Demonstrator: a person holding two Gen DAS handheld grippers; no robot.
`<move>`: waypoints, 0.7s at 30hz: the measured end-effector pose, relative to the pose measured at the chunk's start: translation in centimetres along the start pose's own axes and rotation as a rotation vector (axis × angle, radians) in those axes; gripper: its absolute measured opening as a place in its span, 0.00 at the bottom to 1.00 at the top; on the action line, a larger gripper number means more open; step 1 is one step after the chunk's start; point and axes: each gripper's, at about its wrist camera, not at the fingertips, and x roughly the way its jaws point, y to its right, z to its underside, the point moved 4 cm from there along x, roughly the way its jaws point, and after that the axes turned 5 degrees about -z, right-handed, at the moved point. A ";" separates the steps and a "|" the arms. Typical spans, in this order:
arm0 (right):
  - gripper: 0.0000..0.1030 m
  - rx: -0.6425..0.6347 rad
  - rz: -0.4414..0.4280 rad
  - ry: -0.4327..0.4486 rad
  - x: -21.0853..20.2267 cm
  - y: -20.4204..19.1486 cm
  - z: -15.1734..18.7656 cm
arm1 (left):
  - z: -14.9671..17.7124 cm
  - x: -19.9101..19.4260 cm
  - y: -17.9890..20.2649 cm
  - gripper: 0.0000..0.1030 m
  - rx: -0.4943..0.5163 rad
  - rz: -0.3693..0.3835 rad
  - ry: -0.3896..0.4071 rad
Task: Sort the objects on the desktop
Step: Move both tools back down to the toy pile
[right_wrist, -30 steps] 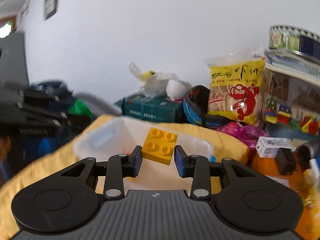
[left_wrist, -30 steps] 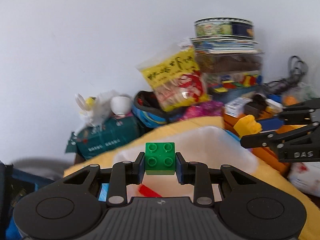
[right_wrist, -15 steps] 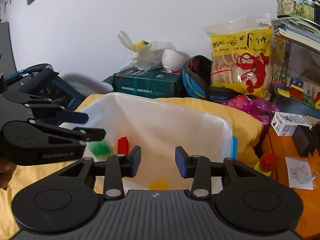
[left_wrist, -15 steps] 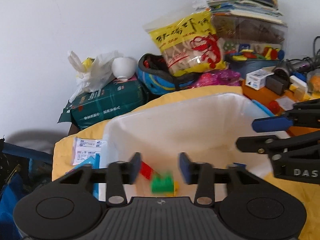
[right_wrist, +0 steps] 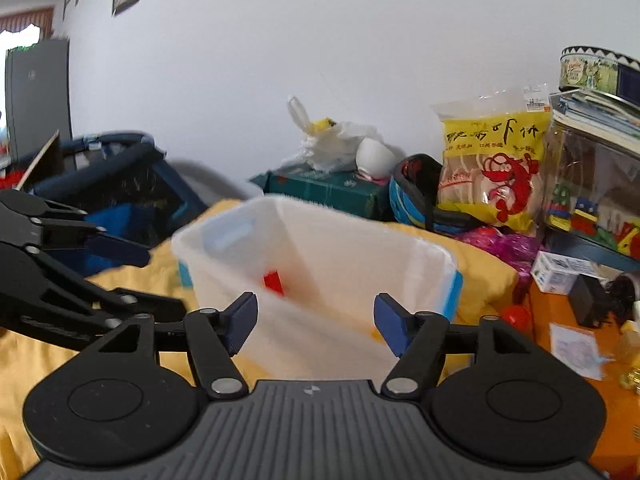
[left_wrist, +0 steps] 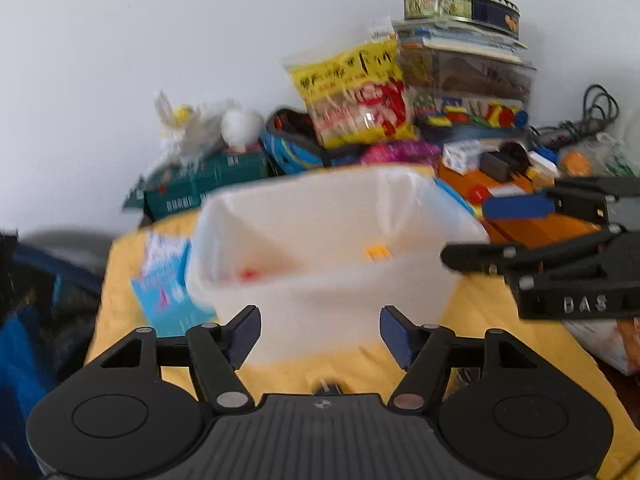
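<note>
A translucent white plastic bin (left_wrist: 328,292) (right_wrist: 404,280) stands on the yellow cloth (left_wrist: 352,372). Through its wall I see a yellow brick (left_wrist: 378,252) and a red brick (left_wrist: 248,274) (right_wrist: 274,282). The green brick is hidden from both views. My left gripper (left_wrist: 320,334) hangs open and empty just in front of the bin's near wall. Also open and empty, my right gripper (right_wrist: 316,328) faces the bin from the other side. Each gripper shows in the other's view: the right gripper (left_wrist: 520,232) at the right edge, the left gripper (right_wrist: 132,276) at the left edge.
Clutter lines the wall behind the bin: a green box (right_wrist: 328,190), a white plastic bag (right_wrist: 332,144), a yellow snack bag (left_wrist: 356,100), a clear box of toys (right_wrist: 592,196) and a round tin (left_wrist: 460,4). A blue leaflet (left_wrist: 168,292) lies left of the bin.
Both grippers let go of their bricks, green from the left and yellow from the right, which dropped into the bin. Both jaws opened wider and drew back from above the bin to its near side.
</note>
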 end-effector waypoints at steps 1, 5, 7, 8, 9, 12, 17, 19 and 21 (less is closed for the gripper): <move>0.66 -0.006 0.003 -0.005 -0.5 -0.1 0.5 | 0.9 -0.3 0.1 0.67 -0.014 0.011 -0.021; 0.74 -0.012 -0.014 -0.014 -2.8 -0.6 2.5 | 4.8 -0.8 -0.1 0.68 -0.134 0.044 -0.150; 0.74 -0.028 -0.023 -0.033 -3.6 -1.1 3.6 | 6.9 -1.1 -0.4 0.68 -0.172 0.035 -0.174; 0.74 -0.034 -0.020 -0.041 -3.9 -1.3 4.1 | 7.6 -1.2 -0.5 0.68 -0.176 0.020 -0.175; 0.74 -0.033 -0.020 -0.051 -4.1 -1.4 4.6 | 8.4 -1.3 -0.7 0.68 -0.183 0.000 -0.177; 0.74 0.014 -0.025 -0.070 -4.4 -1.6 5.9 | 10.5 -1.6 -0.9 0.68 -0.215 -0.003 -0.185; 0.74 0.086 -0.041 -0.126 -4.1 -1.9 7.7 | 12.9 -1.9 -0.1 0.68 -0.125 -0.014 -0.207; 0.74 0.090 -0.048 -0.135 -4.1 -2.3 8.2 | 13.4 -1.8 0.2 0.68 -0.079 -0.035 -0.206; 0.74 0.092 -0.055 -0.148 -4.1 -2.7 8.6 | 13.8 -2.0 0.6 0.68 -0.059 -0.019 -0.205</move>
